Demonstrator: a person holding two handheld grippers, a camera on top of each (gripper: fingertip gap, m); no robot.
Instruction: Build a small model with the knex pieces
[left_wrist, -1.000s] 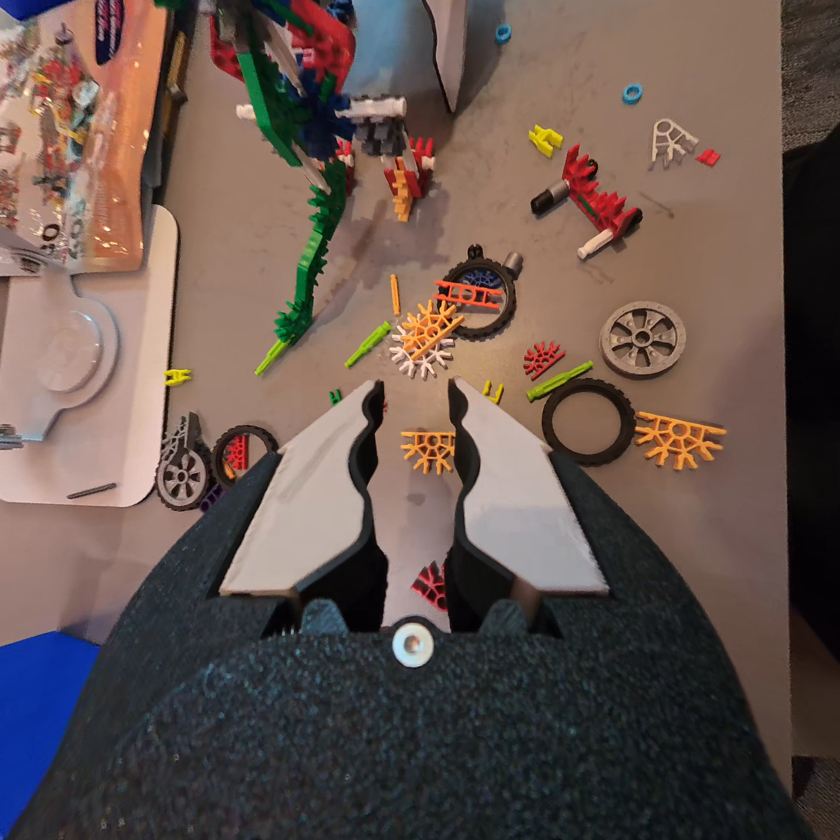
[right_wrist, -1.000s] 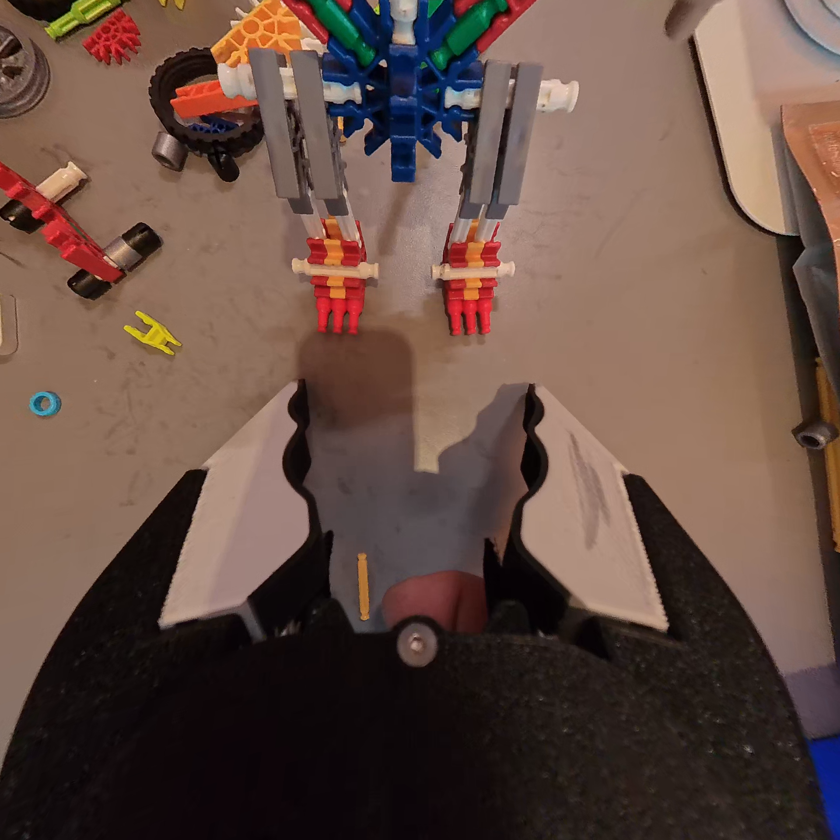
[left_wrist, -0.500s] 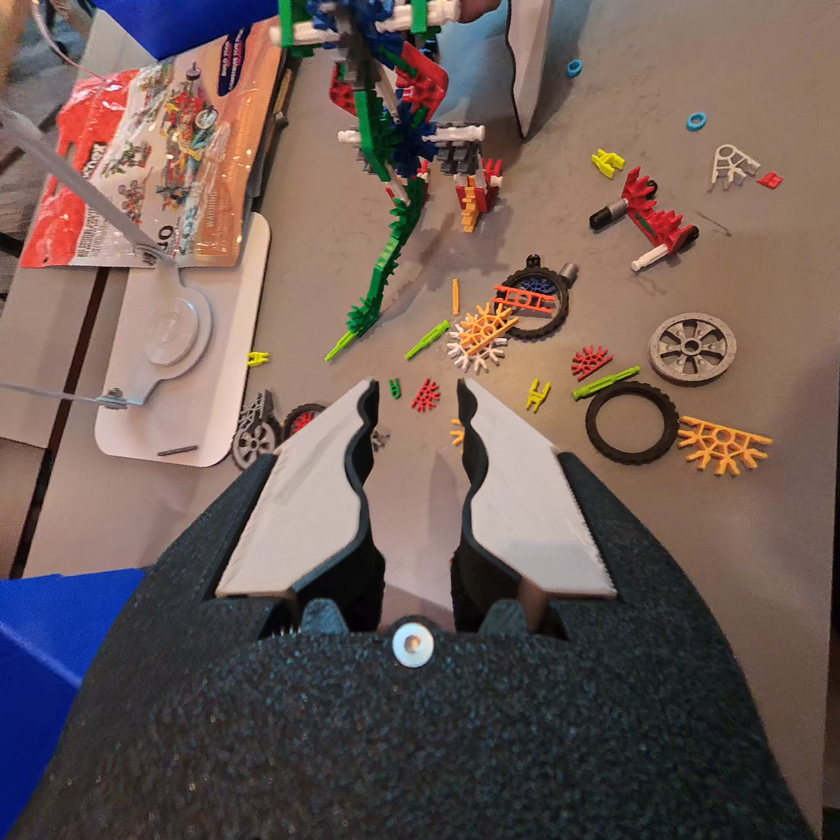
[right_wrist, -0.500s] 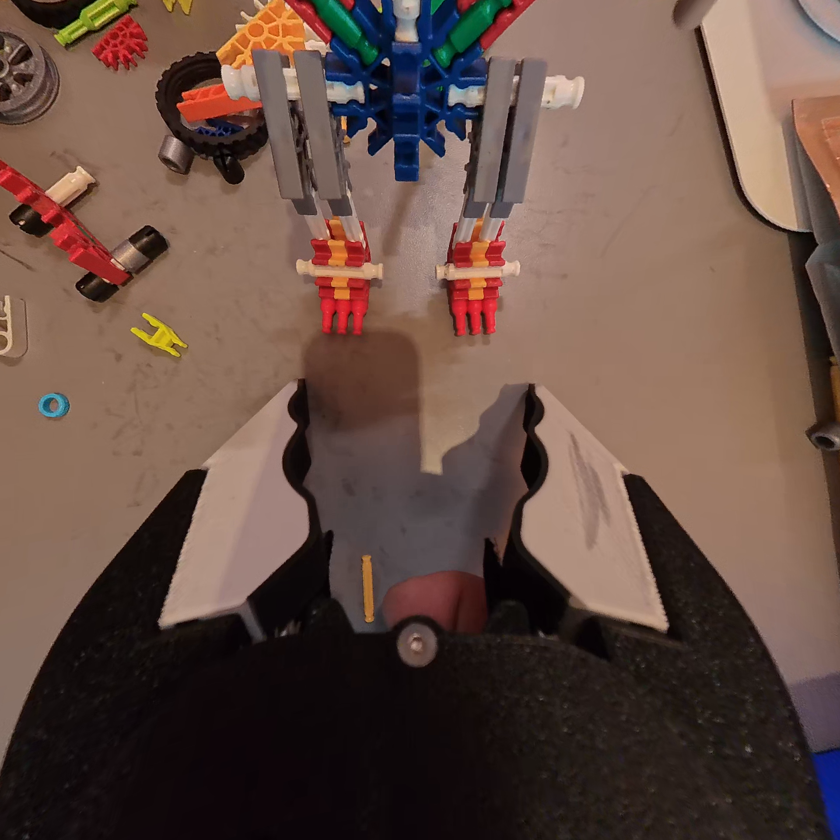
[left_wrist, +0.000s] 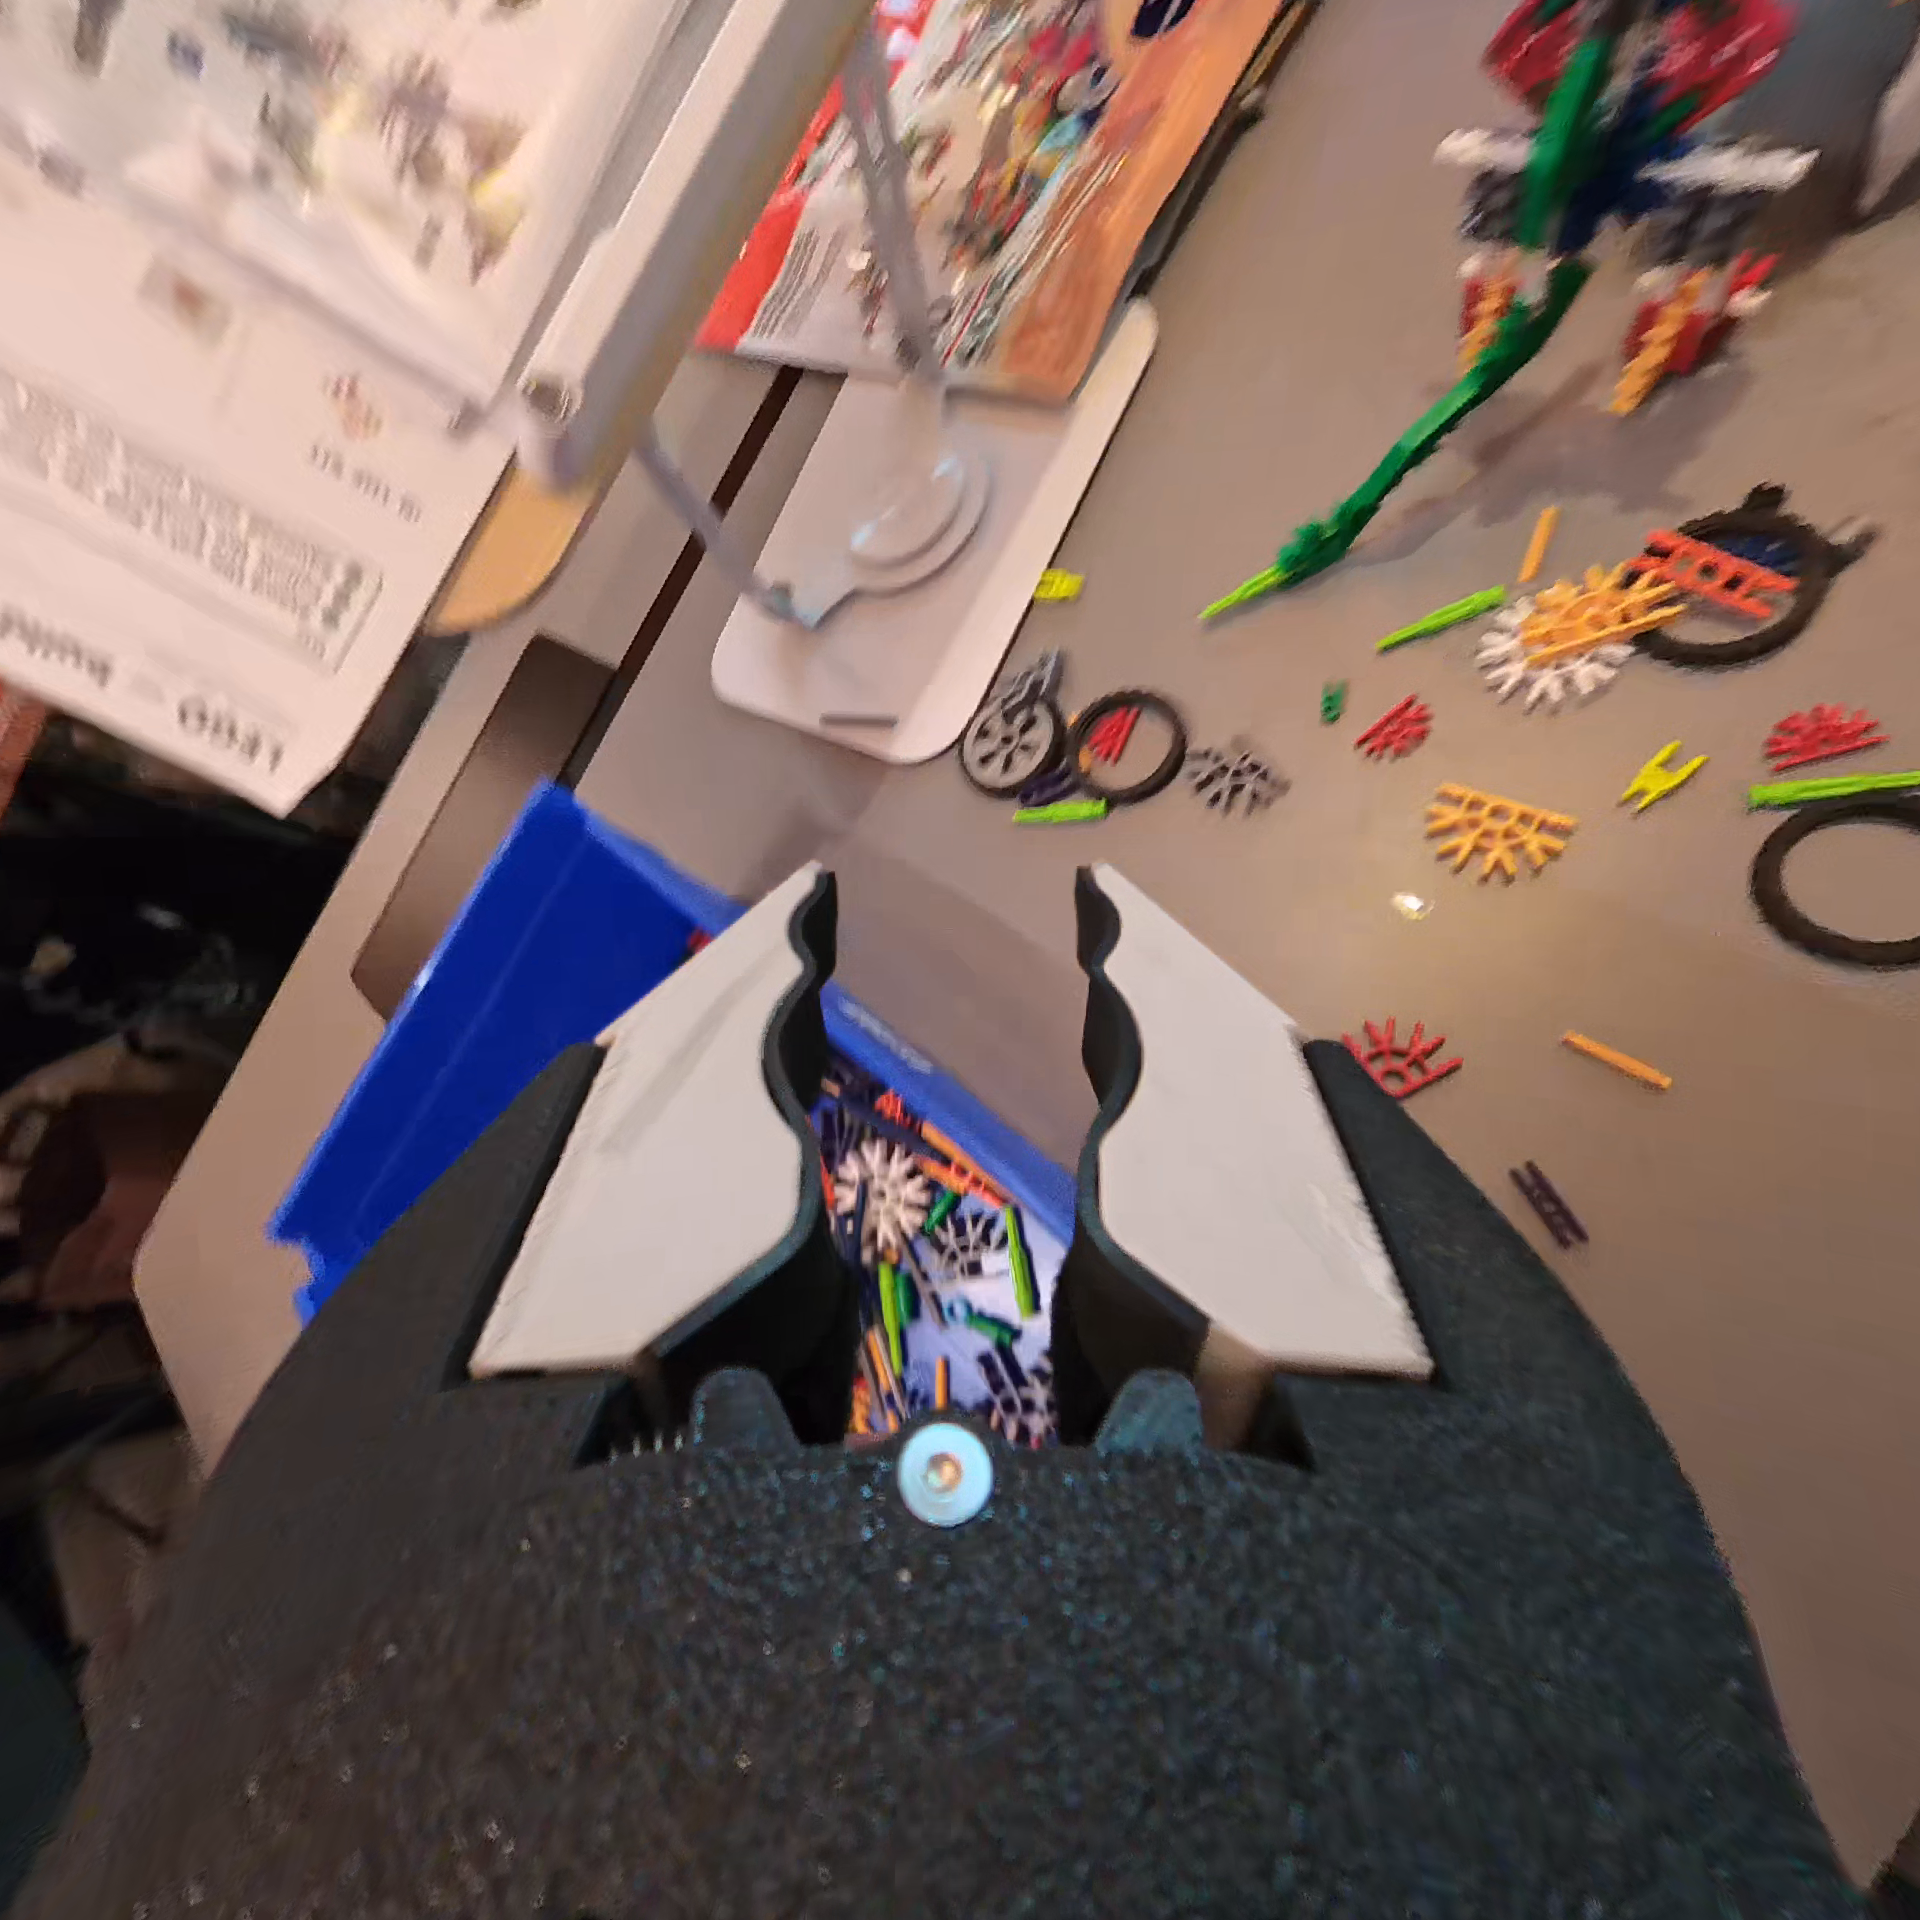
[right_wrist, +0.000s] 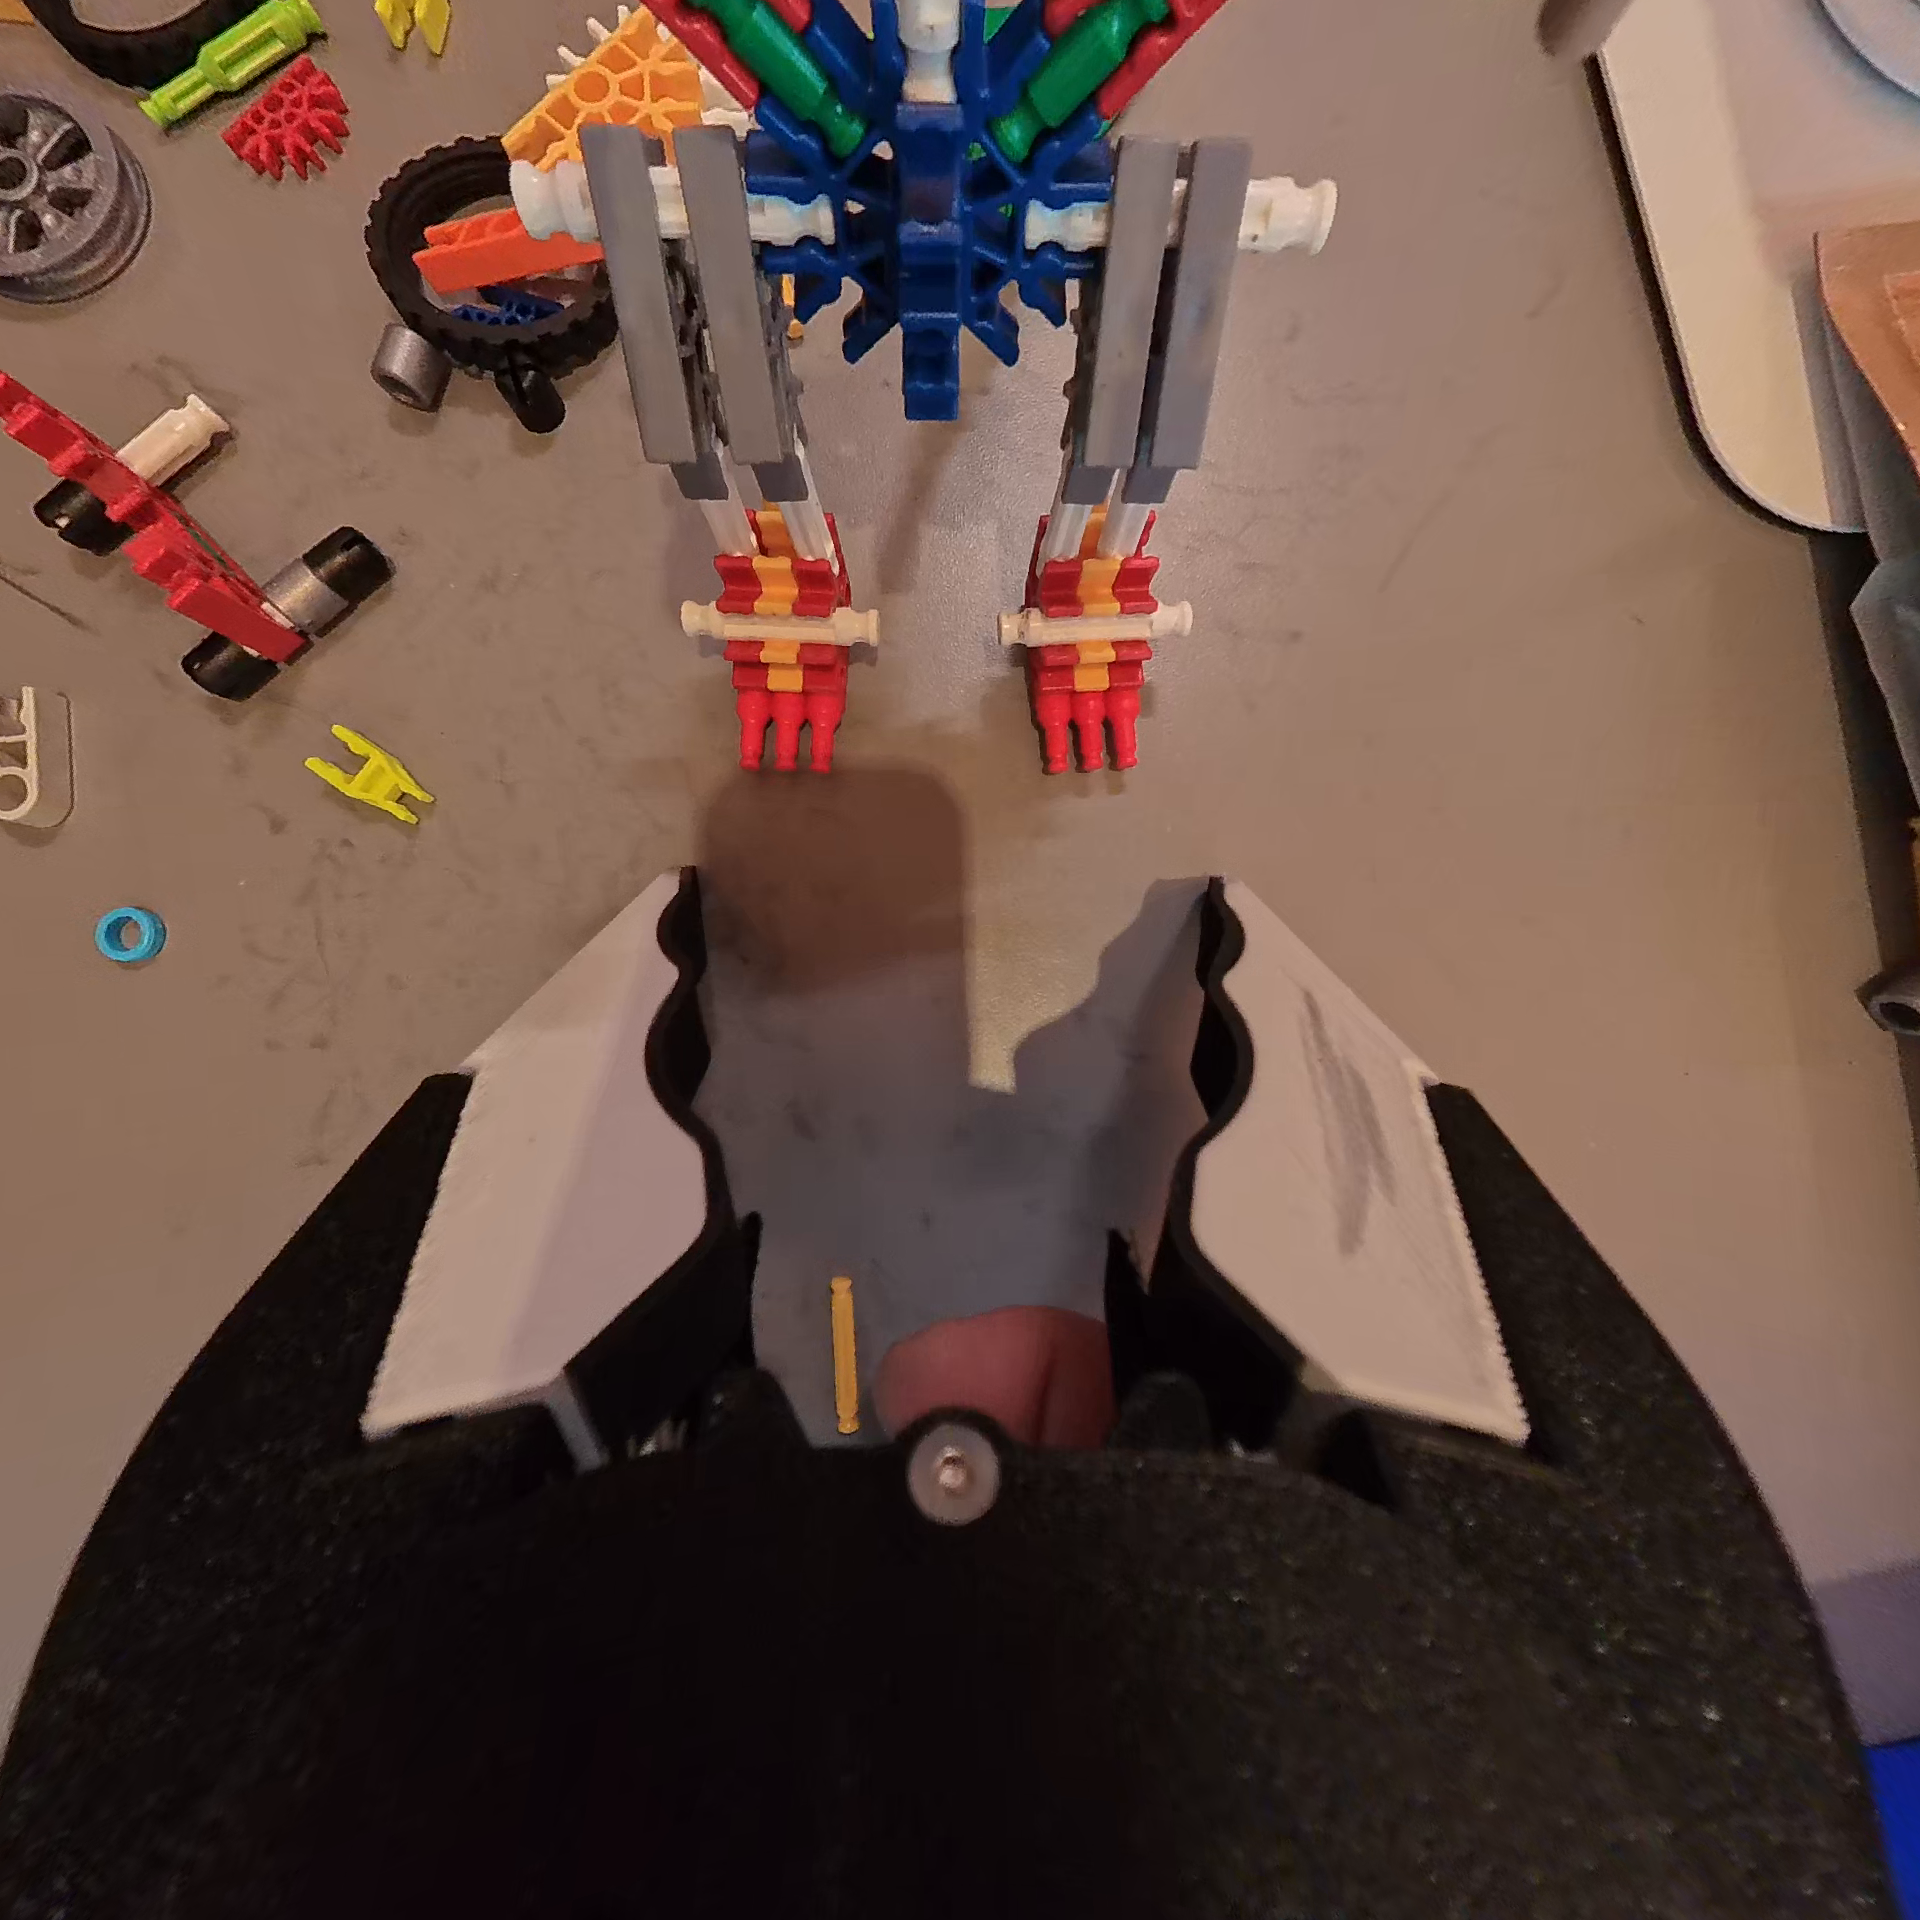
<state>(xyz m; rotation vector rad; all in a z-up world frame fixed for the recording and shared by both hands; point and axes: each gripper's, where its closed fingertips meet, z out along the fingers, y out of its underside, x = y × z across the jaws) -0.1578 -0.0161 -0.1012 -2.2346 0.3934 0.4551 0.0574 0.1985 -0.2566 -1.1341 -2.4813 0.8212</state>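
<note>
While the left wrist view swims with motion blur, these lines can be read off it:
Left gripper: left gripper (left_wrist: 951, 894) hangs with jaws parted and nothing between them, fingers aimed toward 12 o'clock over the near edge of the grey table (left_wrist: 1299, 436).
Below it: blue bin (left_wrist: 488, 1039) full of mixed building pieces sits right under the fingers, its long side running from 7 to 1 o'clock.
At 2 o'clock: green tail (left_wrist: 1392, 468) of the toy model slants from 8 up to 2 o'clock, tip low and left.
Loose parts: orange fan connector (left_wrist: 1496, 831) and black tyre (left_wrist: 1829, 883) lie at 3 o'clock, well apart from the gripper.
At 11 o'clock: white stand base (left_wrist: 935, 582) with a printed booklet (left_wrist: 1018, 177) behind it.

Right wrist view, sharp this time:
Right gripper: right gripper (right_wrist: 948, 883) is spread wide and empty, pointing to 12 o'clock, low over the table.
Model: toy model (right_wrist: 935, 229) stands at 12 o'clock, facing the camera, with its blue hub in the middle.
Feet: two red feet (right_wrist: 784, 665) point straight back at the gripper, toes toward 6 o'clock, near the fingertips but apart.
Between the fingers, low: thin yellow rod (right_wrist: 845, 1351) lies on the table, long axis from 12 to 6 o'clock; a pinkish shape beside it I cannot make out.
At 9 o'clock: yellow clip (right_wrist: 369, 774) and blue ring (right_wrist: 130, 935).
At 10 o'clock: red axle piece (right_wrist: 177, 551), slanting from 10 down to 4 o'clock.
</note>
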